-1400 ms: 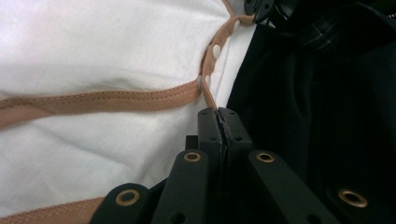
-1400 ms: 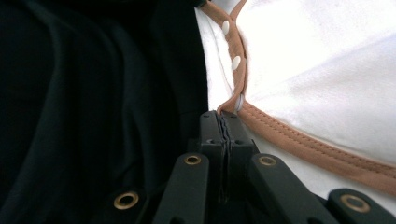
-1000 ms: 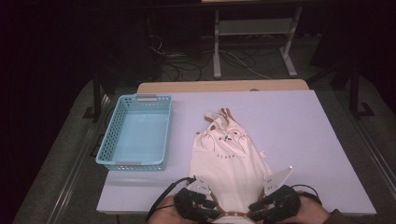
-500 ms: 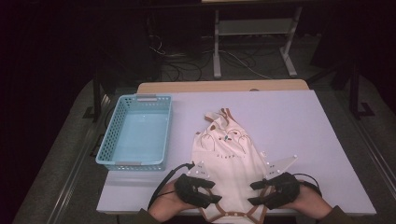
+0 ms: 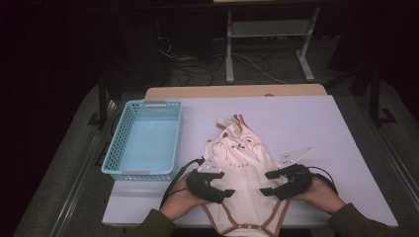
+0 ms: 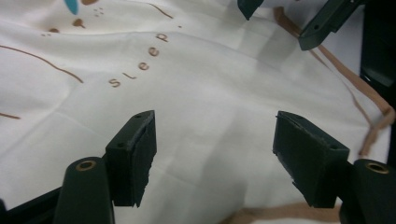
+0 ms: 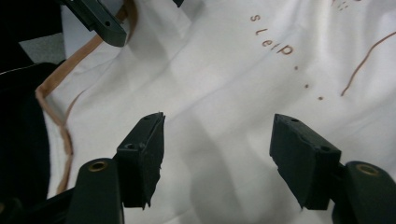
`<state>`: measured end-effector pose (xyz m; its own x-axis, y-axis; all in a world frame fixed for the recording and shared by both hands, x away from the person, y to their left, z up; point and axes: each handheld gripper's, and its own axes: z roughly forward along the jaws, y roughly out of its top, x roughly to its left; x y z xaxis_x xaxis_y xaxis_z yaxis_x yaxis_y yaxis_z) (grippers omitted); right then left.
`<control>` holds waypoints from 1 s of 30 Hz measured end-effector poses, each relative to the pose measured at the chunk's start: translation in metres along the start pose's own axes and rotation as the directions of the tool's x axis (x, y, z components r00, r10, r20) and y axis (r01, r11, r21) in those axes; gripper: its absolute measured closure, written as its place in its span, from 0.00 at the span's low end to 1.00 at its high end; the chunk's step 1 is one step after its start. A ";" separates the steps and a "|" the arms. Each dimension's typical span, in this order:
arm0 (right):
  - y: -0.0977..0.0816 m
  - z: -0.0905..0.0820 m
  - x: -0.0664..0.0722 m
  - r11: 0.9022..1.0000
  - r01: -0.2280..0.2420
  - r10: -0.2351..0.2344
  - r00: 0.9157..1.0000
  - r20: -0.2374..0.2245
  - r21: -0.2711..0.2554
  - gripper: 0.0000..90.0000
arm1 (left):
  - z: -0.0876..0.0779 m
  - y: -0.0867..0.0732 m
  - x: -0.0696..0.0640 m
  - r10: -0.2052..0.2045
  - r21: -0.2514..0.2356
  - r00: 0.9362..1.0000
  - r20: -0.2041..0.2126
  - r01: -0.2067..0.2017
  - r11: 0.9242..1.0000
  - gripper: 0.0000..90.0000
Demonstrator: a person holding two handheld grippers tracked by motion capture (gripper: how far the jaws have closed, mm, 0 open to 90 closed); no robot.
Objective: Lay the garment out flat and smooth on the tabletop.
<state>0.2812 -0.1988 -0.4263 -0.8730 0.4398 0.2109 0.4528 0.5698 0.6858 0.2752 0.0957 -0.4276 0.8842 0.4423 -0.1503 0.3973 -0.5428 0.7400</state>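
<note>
Dark floor with cables surrounds a white table (image 5: pixel 306 123). On it, a cream bodysuit (image 5: pixel 242 163) with brown trim lies flat near the front edge, its lower end over that edge. Left of it stands a blue basket (image 5: pixel 118 148), apart from the cloth. Left gripper (image 5: pixel 225 193) and right gripper (image 5: pixel 267 182) hover over the bodysuit's lower half, facing each other. Both have just been opening; their jaws are spread, nothing pinched, cloth visible beneath them in both gripper views.
</note>
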 end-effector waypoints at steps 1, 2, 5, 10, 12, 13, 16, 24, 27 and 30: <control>0.001 0.001 -0.001 1.000 -0.003 0.003 1.000 0.004 -0.005 0.37 | 0.001 0.000 0.001 0.002 -0.002 1.000 -0.008 -0.002 1.000 0.32; 0.002 0.001 -0.003 1.000 -0.005 0.005 1.000 0.002 -0.008 0.36 | 0.001 0.000 0.002 0.003 0.001 1.000 -0.010 -0.003 1.000 0.31; 0.006 0.004 -0.006 1.000 0.001 -0.001 1.000 0.017 -0.009 0.34 | 0.002 0.000 0.003 -0.004 -0.011 1.000 -0.026 0.004 1.000 0.28; 0.013 0.005 -0.013 1.000 -0.002 0.003 0.999 0.033 -0.021 0.32 | -0.002 0.000 0.006 -0.005 -0.024 0.999 -0.054 0.004 1.000 0.21; 0.016 0.006 -0.016 0.999 -0.015 0.016 0.999 0.039 -0.031 0.31 | -0.002 0.000 0.007 -0.017 -0.033 0.998 -0.060 0.015 0.999 0.19; 0.017 0.006 -0.018 0.999 -0.017 0.018 0.999 0.044 -0.034 0.31 | -0.003 -0.001 0.007 -0.012 -0.031 0.998 -0.062 0.010 0.999 0.18; 0.022 0.006 -0.024 0.999 -0.020 0.023 0.998 0.063 -0.043 0.30 | -0.004 -0.001 0.009 -0.015 -0.041 0.996 -0.082 0.012 0.999 0.14; 0.035 0.006 -0.038 0.997 -0.042 0.048 0.995 0.090 -0.067 0.29 | -0.005 -0.003 0.012 -0.031 -0.047 0.994 -0.103 0.026 0.999 0.03; 0.041 0.007 -0.043 0.996 -0.041 0.049 0.993 0.105 -0.073 0.30 | -0.005 -0.004 0.013 -0.027 -0.034 0.994 -0.102 0.024 0.999 0.00; 0.048 0.008 -0.049 0.996 -0.040 0.049 0.992 0.112 -0.081 0.30 | -0.005 -0.004 0.014 -0.046 -0.045 0.993 -0.109 0.042 0.998 0.00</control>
<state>0.3467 -0.1876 -0.4094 -0.8236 0.5427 0.1648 0.4714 0.4934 0.7310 0.2843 0.1078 -0.4293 0.8326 0.5425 -0.1117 0.4223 -0.4911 0.7619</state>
